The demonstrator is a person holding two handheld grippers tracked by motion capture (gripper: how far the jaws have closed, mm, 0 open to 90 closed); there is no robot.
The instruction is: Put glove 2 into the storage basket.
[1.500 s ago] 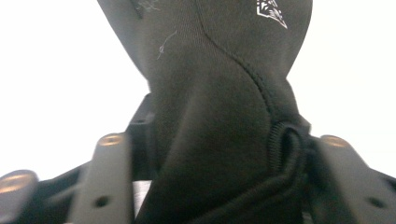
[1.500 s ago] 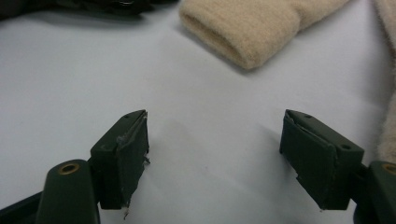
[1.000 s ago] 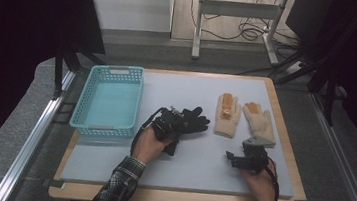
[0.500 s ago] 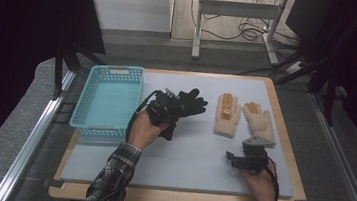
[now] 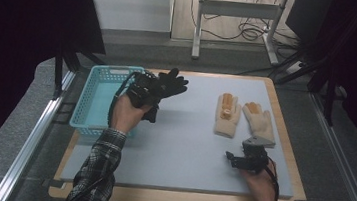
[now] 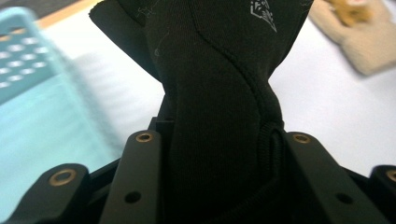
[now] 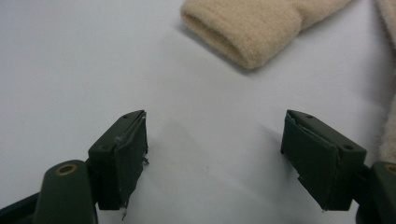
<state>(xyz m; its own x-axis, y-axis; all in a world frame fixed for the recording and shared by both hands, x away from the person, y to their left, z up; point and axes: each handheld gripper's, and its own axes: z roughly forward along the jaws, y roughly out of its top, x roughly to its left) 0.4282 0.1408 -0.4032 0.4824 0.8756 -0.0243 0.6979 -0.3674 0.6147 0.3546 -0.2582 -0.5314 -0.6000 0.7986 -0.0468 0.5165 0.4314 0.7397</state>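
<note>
Carrying step: left gripper (image 5: 153,94) clamps a black glove (image 5: 170,83), held above the table (image 5: 181,146) beside the basket (image 5: 97,103). Right gripper (image 7: 215,158) rests agape near beige gloves (image 5: 242,116). Next: position over basket, then release.

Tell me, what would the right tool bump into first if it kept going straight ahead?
Probably the cuff of a beige glove. The right tool is open above bare table, and that cuff lies just ahead, slightly right; exact depth is unclear.
</note>
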